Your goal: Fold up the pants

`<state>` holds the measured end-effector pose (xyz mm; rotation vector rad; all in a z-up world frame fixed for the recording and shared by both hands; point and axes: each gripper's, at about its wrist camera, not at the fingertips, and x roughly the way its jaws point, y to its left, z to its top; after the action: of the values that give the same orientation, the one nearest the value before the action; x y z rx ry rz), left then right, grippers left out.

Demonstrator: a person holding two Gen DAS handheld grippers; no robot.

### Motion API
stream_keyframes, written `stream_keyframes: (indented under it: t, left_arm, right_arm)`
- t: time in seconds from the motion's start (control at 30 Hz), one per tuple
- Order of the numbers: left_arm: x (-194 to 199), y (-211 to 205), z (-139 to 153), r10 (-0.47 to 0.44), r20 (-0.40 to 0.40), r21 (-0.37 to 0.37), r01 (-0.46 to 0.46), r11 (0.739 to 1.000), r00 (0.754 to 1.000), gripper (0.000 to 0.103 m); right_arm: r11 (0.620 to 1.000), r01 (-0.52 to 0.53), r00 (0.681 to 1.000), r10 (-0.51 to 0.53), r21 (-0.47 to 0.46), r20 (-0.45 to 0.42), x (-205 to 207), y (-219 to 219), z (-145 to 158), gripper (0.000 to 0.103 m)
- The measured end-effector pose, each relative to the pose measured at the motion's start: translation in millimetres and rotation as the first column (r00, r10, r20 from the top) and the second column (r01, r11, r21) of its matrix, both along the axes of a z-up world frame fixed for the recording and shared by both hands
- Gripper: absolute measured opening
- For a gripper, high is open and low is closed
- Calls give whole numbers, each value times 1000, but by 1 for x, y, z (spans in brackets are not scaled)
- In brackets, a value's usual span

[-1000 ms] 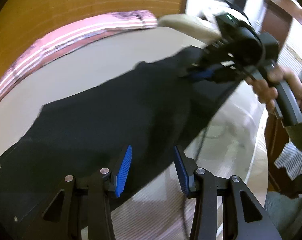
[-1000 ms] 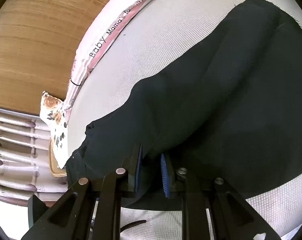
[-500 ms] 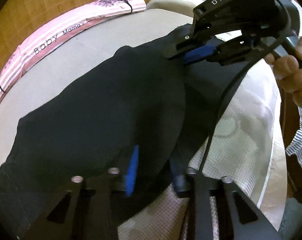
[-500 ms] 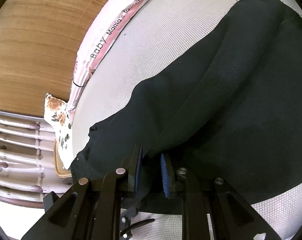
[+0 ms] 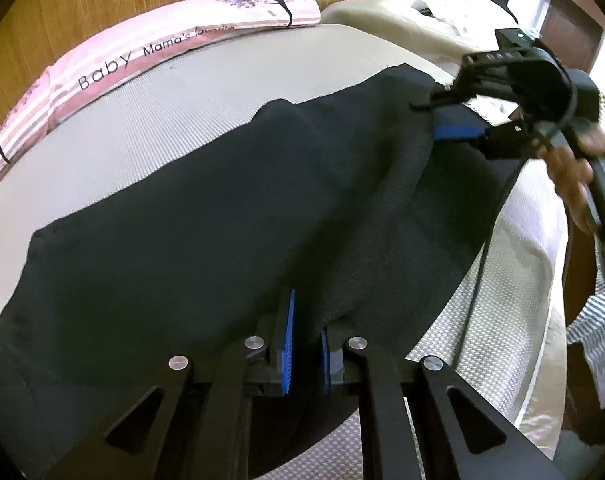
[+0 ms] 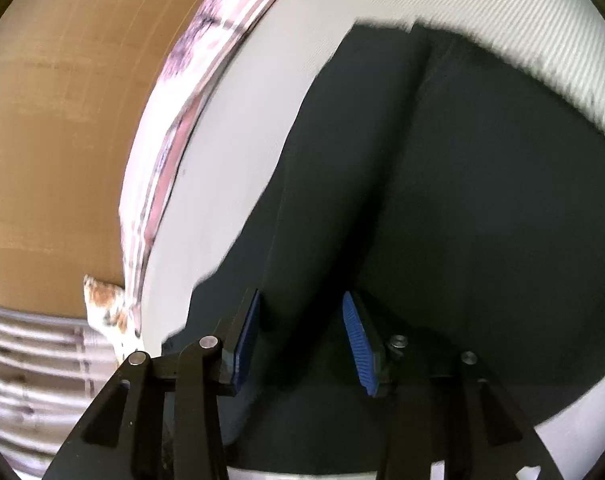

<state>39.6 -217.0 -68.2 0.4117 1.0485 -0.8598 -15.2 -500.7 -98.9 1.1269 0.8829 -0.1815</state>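
Black pants [image 5: 222,220] lie stretched across a grey textured mat [image 5: 182,96], with one layer folded over along their length. My left gripper [image 5: 305,336] is shut on a fold of the pants at their near edge. My right gripper [image 6: 298,336] is open, its blue pads spread either side of a raised fold of the pants [image 6: 422,200]. The right gripper also shows in the left wrist view [image 5: 458,130], at the far end of the pants, held by a hand.
A pink and white striped roll printed "Baby Mama's" [image 5: 150,56] lies along the mat's far edge against a wooden wall [image 5: 82,0]. A floral cushion [image 6: 106,312] sits beyond the mat's corner. White bedding [image 5: 534,280] lies to the right.
My left gripper has closed from open onto the pants' fold. My right gripper has opened, letting go of the fold that it held, and has swung with blur.
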Motion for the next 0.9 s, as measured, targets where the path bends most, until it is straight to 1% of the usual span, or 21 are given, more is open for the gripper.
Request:
stream_keyframes:
  t: [0.07,0.1,0.13,0.17,0.23,0.3,0.43,0.5,0.53,0.6,0.63,0.73,0.9]
  left_arm:
    - [1,0,-1,3,-7,-3,-3,1000,1000,11]
    - [2,0,-1,4,-11,-6,-4,1000,1000,11]
    - [1,0,-1,4,-13,-7,-4,1000,1000,11]
    - [1,1,-1,4,-15,-9,-5,1000,1000,11]
    - [4,2,-2,8,-25,-18,-8,1000,1000,11]
    - [6,3,-2,17,-37,-28,-18,999,999,11]
    - [10,7,-3,30,-53,-47,-33,998,998,11]
    - [14,10,-3,47,-70,-57,-51,997,996,11]
    - [16,12,-4,56,-81,-64,-61,996,995,11]
    - [19,14,-4,72,-90,-70,-78,994,993,11]
    - [21,15,-4,80,-92,-72,-87,994,993,11]
    - [24,17,-5,89,-107,-82,-98,992,990,11]
    - [26,19,-8,86,-117,-99,-97,990,989,11]
  right_arm:
    - [999,18,1000,-18,-30,-5,6,-11,4,41]
    - [999,20,1000,-20,-37,-5,9,-15,5,39]
    - [999,13,1000,-13,-45,-5,14,-18,8,27]
    - [999,5,1000,-6,-51,-9,18,-20,10,22]
    - [998,-16,1000,15,-64,-16,29,-21,17,18]
    - [995,-43,999,41,-87,-24,43,-19,27,16]
    - [987,-101,995,98,-127,-29,85,-8,48,16]
    - [982,-124,992,124,-139,-14,109,-1,58,21]
    - [981,-135,990,139,-136,17,120,3,63,26]
    - [981,-151,986,158,-123,53,136,8,69,38]
    - [980,-154,984,163,-124,69,140,10,73,39]
    - [976,-158,982,171,-147,83,140,10,79,39]
    - [982,-98,994,106,-160,40,106,-22,68,38]
